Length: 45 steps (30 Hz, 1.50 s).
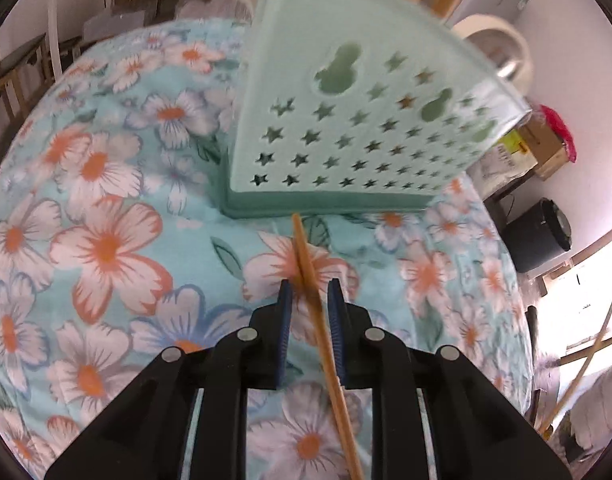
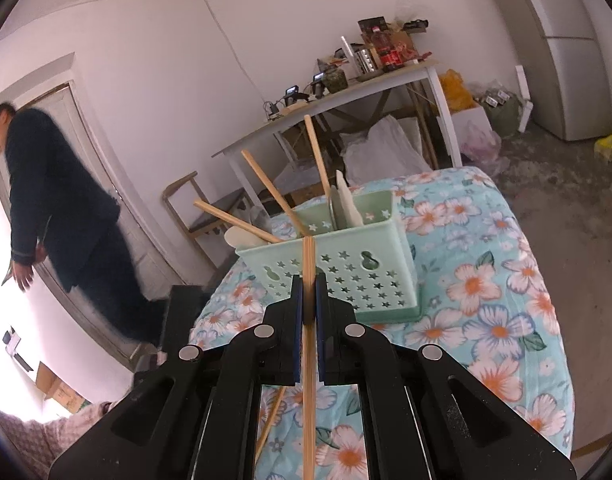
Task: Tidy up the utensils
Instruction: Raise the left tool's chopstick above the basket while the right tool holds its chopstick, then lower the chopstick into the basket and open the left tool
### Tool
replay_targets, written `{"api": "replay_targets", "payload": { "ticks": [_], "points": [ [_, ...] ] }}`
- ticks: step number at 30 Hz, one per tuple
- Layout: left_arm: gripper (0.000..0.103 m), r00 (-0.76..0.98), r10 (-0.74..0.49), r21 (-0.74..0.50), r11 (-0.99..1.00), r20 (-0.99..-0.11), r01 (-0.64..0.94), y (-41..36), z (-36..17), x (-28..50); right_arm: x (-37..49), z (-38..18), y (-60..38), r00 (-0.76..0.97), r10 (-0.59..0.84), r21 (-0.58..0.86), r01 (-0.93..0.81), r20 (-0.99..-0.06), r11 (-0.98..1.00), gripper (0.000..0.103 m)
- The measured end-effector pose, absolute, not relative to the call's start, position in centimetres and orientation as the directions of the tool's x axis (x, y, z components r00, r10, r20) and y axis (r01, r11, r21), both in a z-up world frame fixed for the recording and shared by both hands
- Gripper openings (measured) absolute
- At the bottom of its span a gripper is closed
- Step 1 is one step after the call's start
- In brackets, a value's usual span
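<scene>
A mint-green utensil basket with star-shaped holes stands on the floral cloth; it also shows in the right wrist view, holding three wooden chopsticks and pale flat utensils. My left gripper has its jaws a little apart around a wooden chopstick, whose tip points at the basket's base. My right gripper is shut on another wooden chopstick, held upright just in front of the basket's near wall. A further chopstick shows below the right gripper.
The floral cloth covers a rounded table. Behind it stand a white table with clutter, a wooden chair and a white appliance. A person in dark clothes stands at the left by a door.
</scene>
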<state>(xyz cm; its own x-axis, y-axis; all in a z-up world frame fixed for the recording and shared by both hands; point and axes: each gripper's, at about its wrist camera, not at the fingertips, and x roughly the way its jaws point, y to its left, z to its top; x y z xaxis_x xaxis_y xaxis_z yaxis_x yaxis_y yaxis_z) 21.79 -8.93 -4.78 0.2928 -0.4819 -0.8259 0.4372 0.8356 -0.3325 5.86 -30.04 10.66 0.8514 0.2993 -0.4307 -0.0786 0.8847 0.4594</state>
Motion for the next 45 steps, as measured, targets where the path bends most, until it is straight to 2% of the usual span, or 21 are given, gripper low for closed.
{"api": "replay_targets", "payload": {
  "ticks": [3, 5, 8, 16, 20, 23, 28, 31, 37, 45],
  "points": [
    [0.016, 0.272, -0.477, -0.35, 0.845, -0.836, 0.403, -9.1, -5.7, 22.5, 5.6, 10.4, -30.5, 0.852, 0.303, 0.471, -0.077, -0.427, 0.879, 0.004],
    [0.01, 0.288, -0.47, -0.342, 0.851, -0.834, 0.399, -9.1, -5.7, 22.7, 5.5, 10.3, -30.7, 0.852, 0.305, 0.476, -0.076, -0.425, 0.876, 0.004],
    [0.007, 0.301, -0.472, -0.344, 0.853, -0.829, 0.392, -8.9, -5.2, 22.6, 5.5, 10.1, -31.0, 0.851, 0.311, 0.489, -0.074, -0.423, 0.869, 0.004],
    [0.006, 0.398, -0.539, -0.346, 0.817, -0.743, 0.461, -6.5, 1.4, 19.0, 5.4, 10.2, -31.2, 0.855, 0.313, 0.492, -0.08, -0.413, 0.867, 0.004],
    [0.006, 0.501, -0.598, -0.346, 0.788, -0.626, 0.509, -5.2, 7.5, 17.1, 5.4, 10.2, -31.2, 0.856, 0.32, 0.5, -0.085, -0.405, 0.862, 0.004],
    [0.005, 0.589, -0.649, -0.338, 0.757, -0.481, 0.559, -4.5, 13.0, 16.0, 5.4, 10.3, -31.0, 0.858, 0.323, 0.501, -0.091, -0.4, 0.86, 0.004],
    [0.005, 0.728, -0.653, -0.264, 0.755, -0.21, 0.601, -5.3, 20.0, 15.0, 5.3, 10.5, -30.7, 0.86, 0.328, 0.504, -0.098, -0.391, 0.858, 0.004],
    [0.005, 0.755, -0.643, -0.248, 0.758, -0.127, 0.603, -6.7, 22.4, 16.3, 5.2, 10.6, -30.8, 0.863, 0.329, 0.509, -0.1, -0.383, 0.855, 0.004],
    [0.005, 0.797, -0.591, -0.197, 0.802, -0.123, 0.564, -9.7, 23.2, 19.2, 5.0, 10.5, -31.8, 0.871, 0.324, 0.52, -0.096, -0.368, 0.849, 0.004],
    [0.005, 0.813, -0.562, -0.166, 0.826, -0.151, 0.539, -11.1, 20.9, 20.1, 5.7, 9.2, -33.2, 0.864, 0.335, 0.552, -0.082, -0.376, 0.83, 0.004]
  ]
}}
